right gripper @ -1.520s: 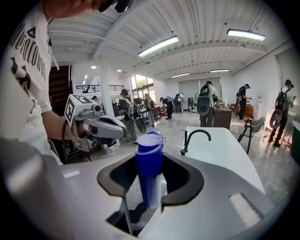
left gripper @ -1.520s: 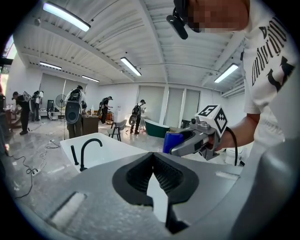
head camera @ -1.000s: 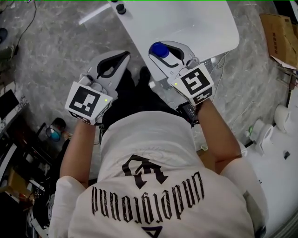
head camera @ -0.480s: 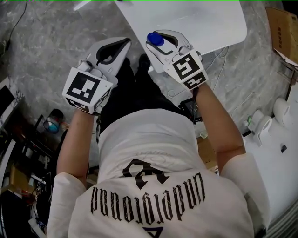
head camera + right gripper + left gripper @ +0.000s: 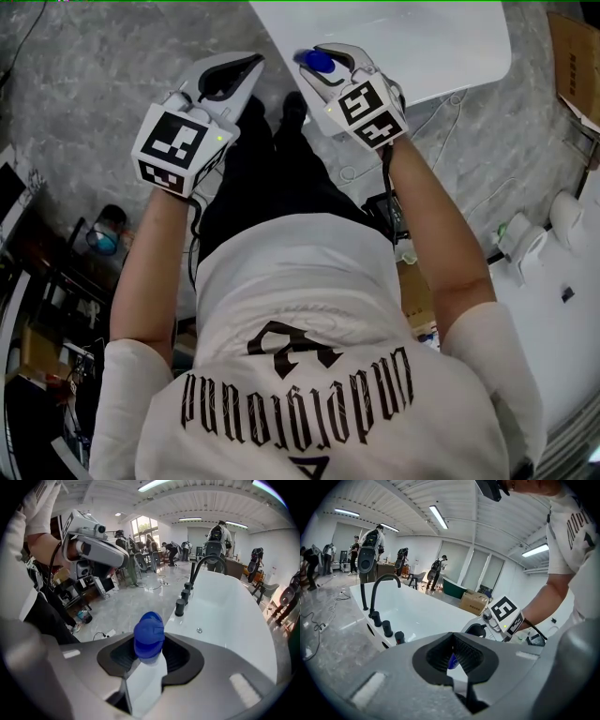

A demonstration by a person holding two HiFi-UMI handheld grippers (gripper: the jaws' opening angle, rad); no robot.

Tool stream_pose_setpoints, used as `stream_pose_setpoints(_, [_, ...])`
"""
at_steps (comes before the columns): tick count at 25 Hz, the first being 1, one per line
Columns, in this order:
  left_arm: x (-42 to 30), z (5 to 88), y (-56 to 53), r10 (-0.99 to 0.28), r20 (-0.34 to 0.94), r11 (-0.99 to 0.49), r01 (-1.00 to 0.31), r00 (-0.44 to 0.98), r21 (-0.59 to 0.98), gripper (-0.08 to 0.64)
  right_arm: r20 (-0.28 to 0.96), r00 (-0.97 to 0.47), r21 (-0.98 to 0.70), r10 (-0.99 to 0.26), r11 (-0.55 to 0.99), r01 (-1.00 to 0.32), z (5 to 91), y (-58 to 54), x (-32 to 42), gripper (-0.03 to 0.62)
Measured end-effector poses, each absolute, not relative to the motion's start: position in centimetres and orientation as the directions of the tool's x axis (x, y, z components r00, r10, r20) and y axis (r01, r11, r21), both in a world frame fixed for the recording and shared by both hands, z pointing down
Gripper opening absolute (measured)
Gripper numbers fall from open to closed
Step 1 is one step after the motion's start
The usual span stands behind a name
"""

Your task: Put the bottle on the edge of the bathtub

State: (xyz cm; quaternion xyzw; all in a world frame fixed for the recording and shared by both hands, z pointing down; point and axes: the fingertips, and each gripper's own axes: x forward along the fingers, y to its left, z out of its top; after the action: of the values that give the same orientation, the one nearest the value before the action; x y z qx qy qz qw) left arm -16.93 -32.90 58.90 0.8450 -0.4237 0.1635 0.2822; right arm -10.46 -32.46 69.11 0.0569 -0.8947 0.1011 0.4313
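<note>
The white bottle with a blue cap [image 5: 149, 637] stands upright between my right gripper's [image 5: 150, 663] jaws, which are shut on its body. In the head view the bottle [image 5: 317, 62] and right gripper [image 5: 328, 64] hover at the near rim of the white bathtub [image 5: 422, 47]. My left gripper [image 5: 228, 75] is held beside it over the grey floor, jaws together with nothing in them. In the left gripper view the left gripper [image 5: 453, 657] faces the tub [image 5: 417, 613], with the blue cap showing through its jaw opening.
A black faucet [image 5: 199, 571] and round black knobs [image 5: 180, 607] stand on the tub's rim. Cardboard boxes [image 5: 572, 47] and white fixtures [image 5: 525, 248] lie to the right, with clutter on the floor at left [image 5: 103, 244]. Several people stand in the background.
Both grippers have moved forward toward the tub. The bottle's cap has gone from short of the rim to right at it. The grip on the bottle is unchanged.
</note>
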Motion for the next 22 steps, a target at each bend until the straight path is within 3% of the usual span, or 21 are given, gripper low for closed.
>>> stream_pose_setpoints(22, [-16.4, 63.2, -33.6, -0.562, 0.551, -0.464, -0.787, 0.617, 0.407, 0.008, 0.836, -0.548, -0.095, -0.024, 0.978, -0.187, 74.7, -33.3, -9.8, 0.155])
